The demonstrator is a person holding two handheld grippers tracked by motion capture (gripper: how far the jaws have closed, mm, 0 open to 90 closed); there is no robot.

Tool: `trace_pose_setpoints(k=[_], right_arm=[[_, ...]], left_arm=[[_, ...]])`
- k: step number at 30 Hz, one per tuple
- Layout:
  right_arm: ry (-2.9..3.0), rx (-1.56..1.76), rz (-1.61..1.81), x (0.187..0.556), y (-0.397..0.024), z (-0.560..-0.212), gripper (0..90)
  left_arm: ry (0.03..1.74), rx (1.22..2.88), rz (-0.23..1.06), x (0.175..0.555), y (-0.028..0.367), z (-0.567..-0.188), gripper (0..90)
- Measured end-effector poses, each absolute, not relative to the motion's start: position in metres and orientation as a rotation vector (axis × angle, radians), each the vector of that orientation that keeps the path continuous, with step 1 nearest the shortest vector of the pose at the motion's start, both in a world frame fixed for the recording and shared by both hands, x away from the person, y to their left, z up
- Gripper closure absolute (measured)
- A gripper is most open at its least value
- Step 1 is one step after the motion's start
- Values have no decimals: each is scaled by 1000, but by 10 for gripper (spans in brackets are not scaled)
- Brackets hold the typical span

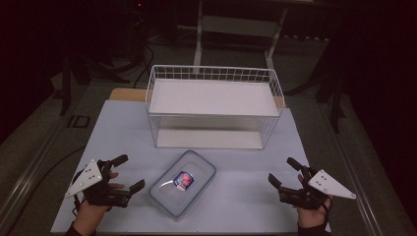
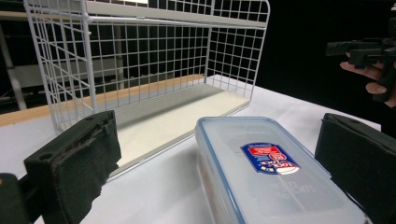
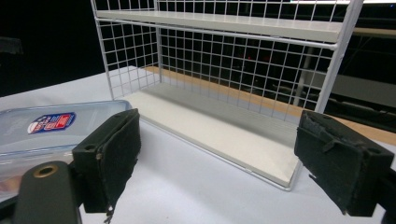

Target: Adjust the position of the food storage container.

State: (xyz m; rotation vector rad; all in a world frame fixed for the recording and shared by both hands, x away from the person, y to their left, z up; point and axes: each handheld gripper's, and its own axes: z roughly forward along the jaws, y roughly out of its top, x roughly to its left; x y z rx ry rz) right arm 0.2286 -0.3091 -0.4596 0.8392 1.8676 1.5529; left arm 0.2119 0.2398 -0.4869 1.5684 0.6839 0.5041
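- High view: a clear lidded container (image 1: 182, 183) with a red and blue label is lying on the white table (image 1: 113, 128), near the middle of its front edge and turned at a slant. A white wire rack (image 1: 214, 105) with two shelves is standing behind it toward the far edge. The left gripper (image 1: 129, 172) is hovering by the front left corner, jaws spread wide and holding nothing. The right gripper (image 1: 282, 171) is hovering by the front right corner, jaws likewise spread and empty.
- Left gripper view: the container (image 2: 268, 175) is sitting between the two parted black jaws, touching neither. The rack (image 2: 149, 70) is rising behind it, and the right gripper (image 2: 369, 51) is showing at the far right.
- Right gripper view: the jaws are gaping apart, framing the rack's (image 3: 224, 74) lower shelf. The container (image 3: 51, 128) is lying at the left, behind the left-hand jaw.
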Motion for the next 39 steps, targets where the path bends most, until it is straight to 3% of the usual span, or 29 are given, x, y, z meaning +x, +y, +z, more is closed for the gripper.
trace_pose_setpoints(k=[6,15,21,23,25,27,32,36,39], right_arm=[[1852,842,1551,226,-308,-457,145],[1850,848,1550,224,-307,-455,146],[1851,858,1562,225,-307,-455,146],[1850,861,1561,225,-307,-455,147],[1847,864,1558,225,-307,-455,147],[1850,867,1557,225,-307,-456,147],[1858,877,1555,226,-306,-457,147],[1854,879,1556,226,-307,-457,147],[1858,884,1558,227,-308,-457,148]], left_arm=[[707,1584,524,210,232,-478,2],[702,1654,454,201,206,-455,1],[680,1747,269,198,175,-449,12],[667,1776,250,197,168,-450,58],[629,1794,221,195,161,-453,218],[614,1831,190,194,153,-458,321],[592,1904,118,192,139,-468,484],[587,1990,67,191,129,-474,698],[605,2045,16,190,122,-480,806]])
